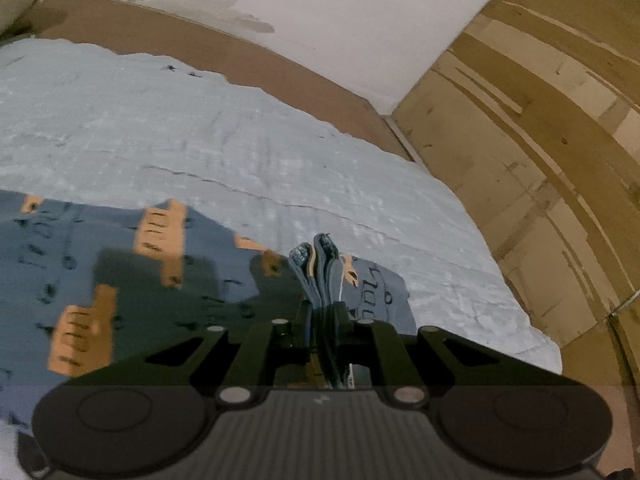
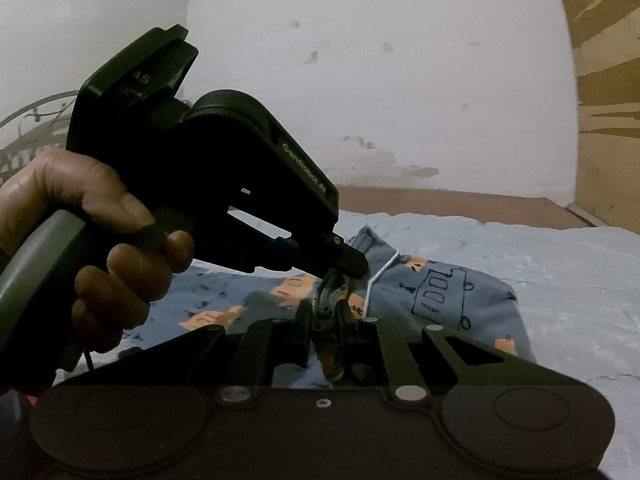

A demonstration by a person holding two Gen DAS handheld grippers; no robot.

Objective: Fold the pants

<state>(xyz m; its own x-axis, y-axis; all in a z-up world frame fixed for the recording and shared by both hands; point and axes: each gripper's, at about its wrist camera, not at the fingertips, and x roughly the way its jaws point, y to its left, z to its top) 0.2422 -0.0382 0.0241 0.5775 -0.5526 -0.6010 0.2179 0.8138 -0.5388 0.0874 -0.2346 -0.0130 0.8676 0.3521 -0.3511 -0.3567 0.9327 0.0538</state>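
The pants (image 1: 120, 264) are blue with orange and dark printed figures and lie on a pale blue sheet (image 1: 200, 140). My left gripper (image 1: 322, 308) is shut on a bunched edge of the pants, with fabric folds sticking out past the fingertips. In the right wrist view the pants (image 2: 440, 292) lie ahead with a white drawstring. My right gripper (image 2: 325, 312) is shut on a fold of the same fabric. The left gripper (image 2: 352, 264), held in a hand, pinches the cloth just beyond my right fingertips.
The sheet (image 2: 560, 280) covers a bed. A brown strip (image 1: 240, 52) runs along the white wall (image 1: 320, 20) behind it. A wooden panel (image 1: 540, 140) stands on the right.
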